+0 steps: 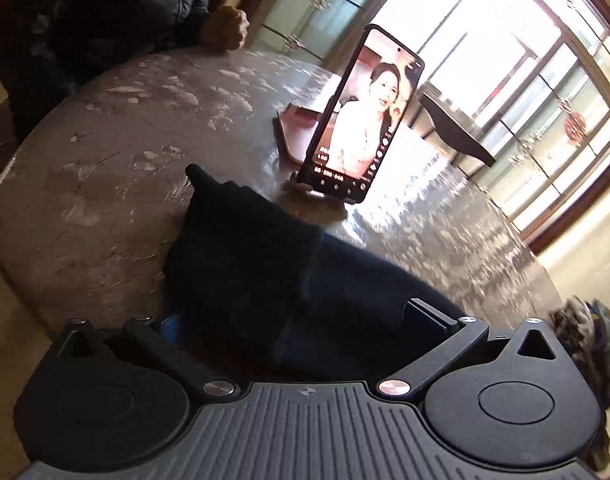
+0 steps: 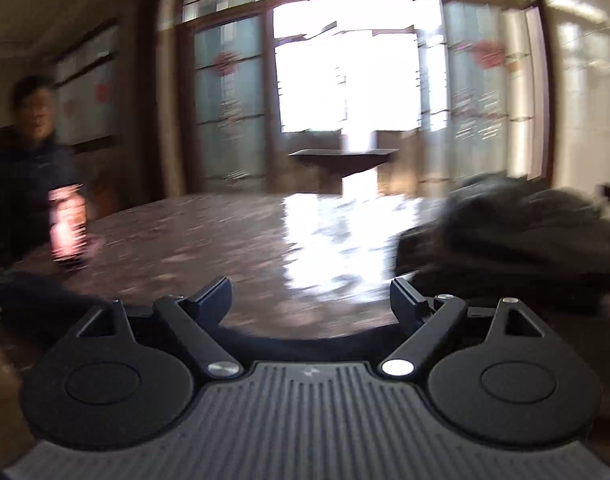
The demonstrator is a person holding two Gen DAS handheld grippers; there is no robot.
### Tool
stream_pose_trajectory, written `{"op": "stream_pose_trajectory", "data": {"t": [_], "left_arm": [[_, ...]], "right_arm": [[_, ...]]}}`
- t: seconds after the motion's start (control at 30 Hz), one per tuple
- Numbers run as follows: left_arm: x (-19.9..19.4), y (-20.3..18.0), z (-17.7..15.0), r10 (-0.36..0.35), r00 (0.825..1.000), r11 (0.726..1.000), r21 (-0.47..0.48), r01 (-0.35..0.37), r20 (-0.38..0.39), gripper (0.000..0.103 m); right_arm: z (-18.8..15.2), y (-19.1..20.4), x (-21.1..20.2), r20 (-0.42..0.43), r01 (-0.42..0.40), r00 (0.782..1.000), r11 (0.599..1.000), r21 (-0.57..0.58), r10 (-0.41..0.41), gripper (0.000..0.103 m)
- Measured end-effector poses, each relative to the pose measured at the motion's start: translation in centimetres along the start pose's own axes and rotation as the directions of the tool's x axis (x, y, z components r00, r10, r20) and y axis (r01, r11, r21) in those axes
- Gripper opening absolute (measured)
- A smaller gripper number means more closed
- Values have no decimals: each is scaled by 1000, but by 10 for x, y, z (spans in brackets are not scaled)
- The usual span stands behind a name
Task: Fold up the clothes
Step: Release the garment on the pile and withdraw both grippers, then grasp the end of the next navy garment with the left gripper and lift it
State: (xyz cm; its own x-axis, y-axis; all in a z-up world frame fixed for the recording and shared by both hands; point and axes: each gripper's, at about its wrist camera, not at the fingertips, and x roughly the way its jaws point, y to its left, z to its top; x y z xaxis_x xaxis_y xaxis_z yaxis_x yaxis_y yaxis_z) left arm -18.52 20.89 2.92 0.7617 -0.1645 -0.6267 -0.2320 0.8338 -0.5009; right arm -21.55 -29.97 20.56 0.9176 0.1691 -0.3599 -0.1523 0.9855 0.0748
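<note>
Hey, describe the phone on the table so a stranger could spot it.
Start at the round patterned table. Near its middle a phone stands propped upright, beyond the dark garment. It alone has a lit screen, playing a video.

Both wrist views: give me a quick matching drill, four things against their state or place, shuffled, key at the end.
Things
1. phone
2. dark garment
3. right gripper
4. clothes pile

States
A. open, nothing between its fingers
B. stands propped on the table, screen lit
C. heaped at the table's right side in the right wrist view
D. lies between the left gripper fingers

Pairs: 1-B, 2-D, 3-A, 4-C
</note>
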Motion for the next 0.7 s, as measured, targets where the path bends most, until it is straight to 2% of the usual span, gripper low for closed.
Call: {"op": "stream_pose_trajectory", "data": {"t": [0.1,0.17,0.23,0.33,0.37,0.43,0.5,0.6,0.7], "left_arm": [[6,-7,-1,34,999,999,-1,-34,34,103],[8,-12,-4,56,997,998,21,-57,50,103],[8,-16,-8,74,995,996,48,-77,64,103],[11,-17,-7,48,997,993,101,-54,56,100],[10,-16,-6,41,998,993,111,-47,57,93],[7,-12,-5,27,997,993,117,-35,68,55],[2,-6,-3,3,997,994,105,-11,79,41],[-8,2,1,-60,993,996,78,52,100,32],[-16,3,4,-106,986,992,79,97,125,30]], "right_arm": [[-6,33,32,-70,-137,988,990,-31,135,84],[-10,52,50,-103,-216,972,976,-38,211,84],[-10,57,57,-115,-235,966,971,-35,230,85],[-10,64,68,-132,-264,957,964,-31,258,90],[-10,66,71,-138,-274,954,961,-29,268,93],[-10,71,78,-149,-293,947,956,-26,286,94],[-10,76,85,-160,-312,939,950,-23,305,94],[-10,80,92,-172,-327,932,945,-17,319,94],[-12,80,91,-174,-322,933,947,-16,315,94]]}}
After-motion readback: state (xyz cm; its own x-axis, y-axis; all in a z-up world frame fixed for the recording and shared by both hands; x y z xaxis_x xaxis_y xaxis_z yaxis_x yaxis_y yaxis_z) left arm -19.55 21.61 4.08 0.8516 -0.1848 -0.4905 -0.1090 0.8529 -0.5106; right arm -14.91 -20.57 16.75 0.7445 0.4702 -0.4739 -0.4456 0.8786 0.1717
